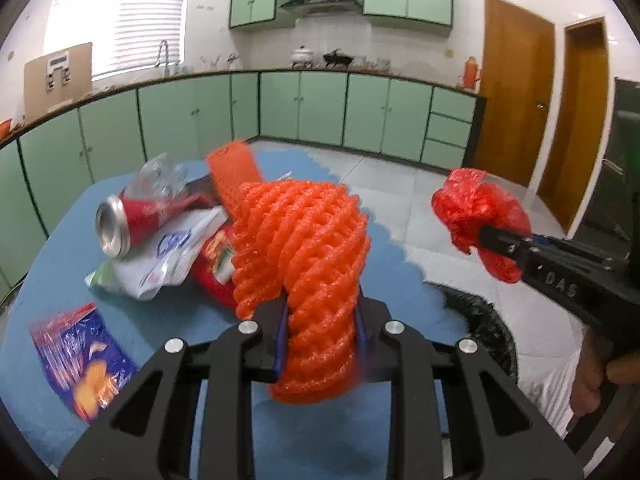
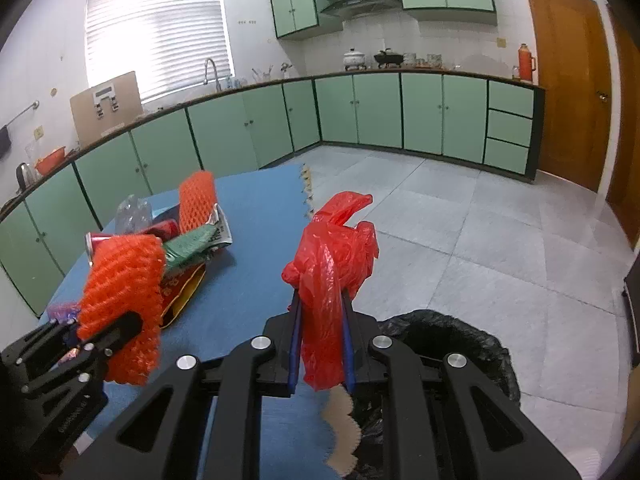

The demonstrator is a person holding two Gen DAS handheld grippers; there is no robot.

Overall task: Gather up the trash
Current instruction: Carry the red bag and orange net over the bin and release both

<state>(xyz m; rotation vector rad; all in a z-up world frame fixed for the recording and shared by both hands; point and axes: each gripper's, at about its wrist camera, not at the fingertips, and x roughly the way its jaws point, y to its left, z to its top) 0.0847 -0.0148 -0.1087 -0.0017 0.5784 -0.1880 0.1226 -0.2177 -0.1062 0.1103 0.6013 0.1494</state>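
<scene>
My left gripper point(image 1: 320, 312) is shut on an orange foam fruit net point(image 1: 304, 240) and holds it above the blue mat point(image 1: 52, 264); it also shows in the right wrist view point(image 2: 120, 280). My right gripper point(image 2: 322, 304) is shut on a crumpled red plastic bag point(image 2: 336, 248), held above the mat's right edge; the bag also shows in the left wrist view point(image 1: 476, 212). A bin with a black liner point(image 2: 452, 332) stands just below and right of my right gripper. Trash left on the mat: a red can point(image 1: 120, 224), a clear crushed bottle point(image 1: 160, 176), white wrappers point(image 1: 172, 252), another orange net point(image 1: 236, 168).
A blue and red snack bag point(image 1: 80, 356) lies at the mat's near left. The mat lies on a grey tiled floor point(image 2: 480, 220). Green cabinets point(image 2: 380, 112) line the far walls, with wooden doors point(image 2: 568, 80) at the right.
</scene>
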